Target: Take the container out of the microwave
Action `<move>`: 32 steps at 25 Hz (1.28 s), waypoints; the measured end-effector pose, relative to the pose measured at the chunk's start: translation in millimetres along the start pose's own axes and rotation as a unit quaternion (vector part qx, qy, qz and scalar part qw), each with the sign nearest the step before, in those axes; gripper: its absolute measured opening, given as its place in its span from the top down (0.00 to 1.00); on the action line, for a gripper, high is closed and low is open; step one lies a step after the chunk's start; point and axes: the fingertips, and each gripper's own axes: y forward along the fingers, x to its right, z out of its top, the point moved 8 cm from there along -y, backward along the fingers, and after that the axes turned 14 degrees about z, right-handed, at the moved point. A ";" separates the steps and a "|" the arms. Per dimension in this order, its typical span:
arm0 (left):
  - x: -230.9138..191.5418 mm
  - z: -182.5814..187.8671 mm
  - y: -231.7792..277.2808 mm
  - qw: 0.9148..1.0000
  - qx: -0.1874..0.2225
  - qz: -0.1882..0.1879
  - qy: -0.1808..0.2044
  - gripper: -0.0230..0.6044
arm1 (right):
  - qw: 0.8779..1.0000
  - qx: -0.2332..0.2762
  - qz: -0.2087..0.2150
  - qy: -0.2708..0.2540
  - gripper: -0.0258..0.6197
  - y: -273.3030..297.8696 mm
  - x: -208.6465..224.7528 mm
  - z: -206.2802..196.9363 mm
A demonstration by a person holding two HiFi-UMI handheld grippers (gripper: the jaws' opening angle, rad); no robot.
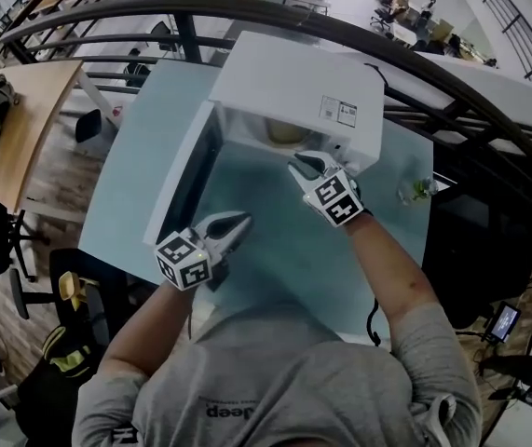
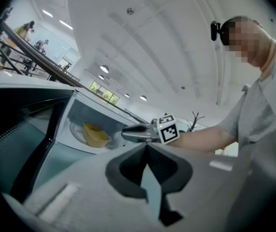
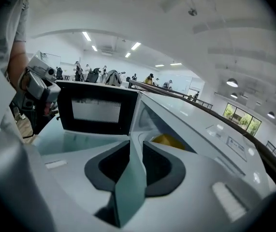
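I have the white microwave [image 1: 293, 82] on the pale blue-green table [image 1: 340, 268], with its door [image 1: 189, 186] swung wide open to the left. The yellow container [image 1: 284, 134] is inside the cavity, resting on the round turntable plate [image 2: 77, 129] (from the head view only a sliver of it shows under the top of the oven).

My right gripper [image 1: 301, 164] is at the mouth of the cavity, angled slightly downward toward the container and not touching it. Its jaws stand apart and only bare table shows through the gap, so it is released and empty. In the right gripper view the container [image 3: 169, 140] peeks out just past the right jaw.

My left gripper [image 1: 244, 220] hangs over the table in front of the open door, roughly level. Its jaws are pinched together at the tips with nothing between them. In the left gripper view the right gripper [image 2: 126, 133] sits just short of the container [image 2: 95, 135].
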 end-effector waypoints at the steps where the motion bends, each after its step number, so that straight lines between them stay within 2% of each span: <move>1: -2.1 -1.1 0.2 1.000 -0.002 0.000 -0.001 0.92 | 1.000 -0.010 0.001 -0.004 0.84 7.7 3.5 -1.2; 6: -12.3 -6.5 1.2 1.000 -0.011 -0.005 -0.006 0.92 | 0.997 -0.068 0.000 -0.036 0.82 45.4 21.8 -13.1; 17: -28.8 -14.5 4.6 0.999 -0.029 -0.017 -0.018 0.92 | 0.984 -0.152 -0.021 -0.095 0.79 101.7 51.1 -32.3; 32: -38.4 -13.9 8.5 0.999 -0.028 -0.021 -0.032 0.92 | 0.967 -0.212 -0.026 -0.138 0.79 132.4 60.2 -42.2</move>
